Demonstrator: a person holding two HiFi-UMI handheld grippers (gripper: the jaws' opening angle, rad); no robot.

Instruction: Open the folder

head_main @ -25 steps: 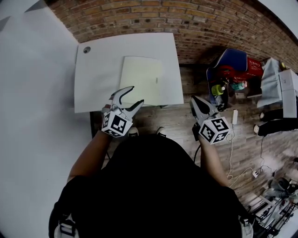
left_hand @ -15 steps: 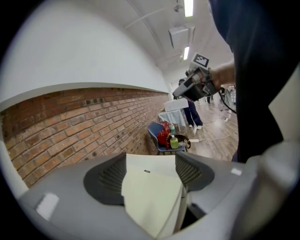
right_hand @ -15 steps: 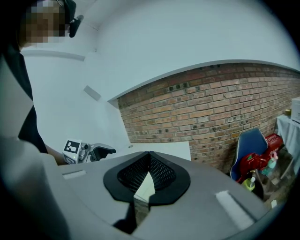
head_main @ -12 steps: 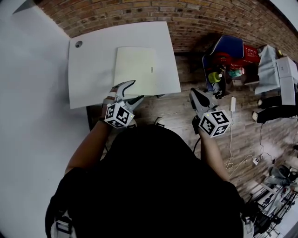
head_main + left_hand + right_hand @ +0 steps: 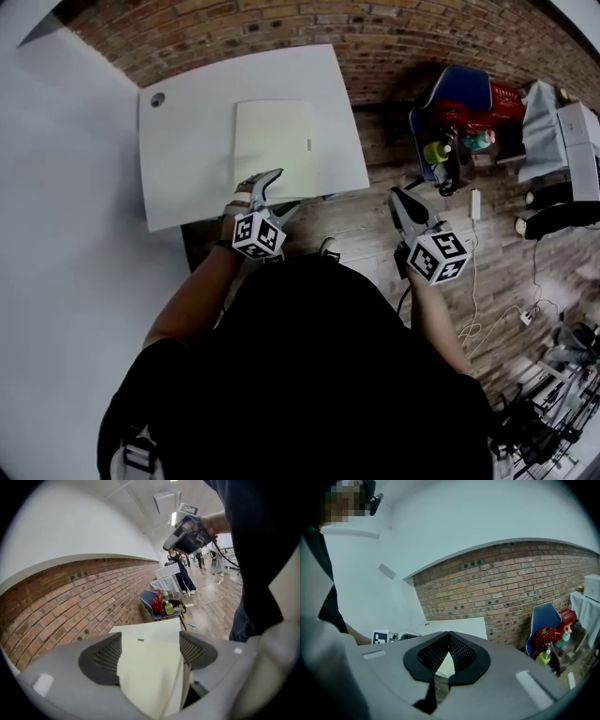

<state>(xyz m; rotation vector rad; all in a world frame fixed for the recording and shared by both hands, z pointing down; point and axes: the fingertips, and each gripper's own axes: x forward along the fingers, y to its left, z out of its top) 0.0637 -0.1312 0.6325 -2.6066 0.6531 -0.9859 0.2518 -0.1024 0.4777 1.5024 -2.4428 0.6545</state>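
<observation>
Two broad surfaces fill most of the head view: a plain white wall [image 5: 66,234] on the left and a red brick wall [image 5: 422,47] across the top, with a wooden floor [image 5: 347,234] below the brick. A white table [image 5: 187,159] stands against the brick wall. To its right, well apart from it, a blue chair [image 5: 459,98] carries a red bag [image 5: 473,117], and a green bottle [image 5: 437,178] stands beside the bag. The folder [image 5: 277,145], pale yellow-green, lies flat and closed on the right half of the table, its near edge close to the table's near edge. It bears a small dark label [image 5: 307,145] near its right side. The left gripper [image 5: 284,192] sits at the table's near edge, by the folder's near left corner. Its jaws stand spread and have just been opening. In the left gripper view the folder [image 5: 150,677] shows in the gap of the left gripper [image 5: 149,654], with neither pad pressing on it; whether a jaw touches it cannot be told. The right gripper [image 5: 396,197] hangs over the floor to the right of the table, clear of the folder. In the right gripper view the jaw tips of the right gripper [image 5: 449,639] meet, pinching nothing. A small round hole [image 5: 157,98] marks the table's far left corner.
</observation>
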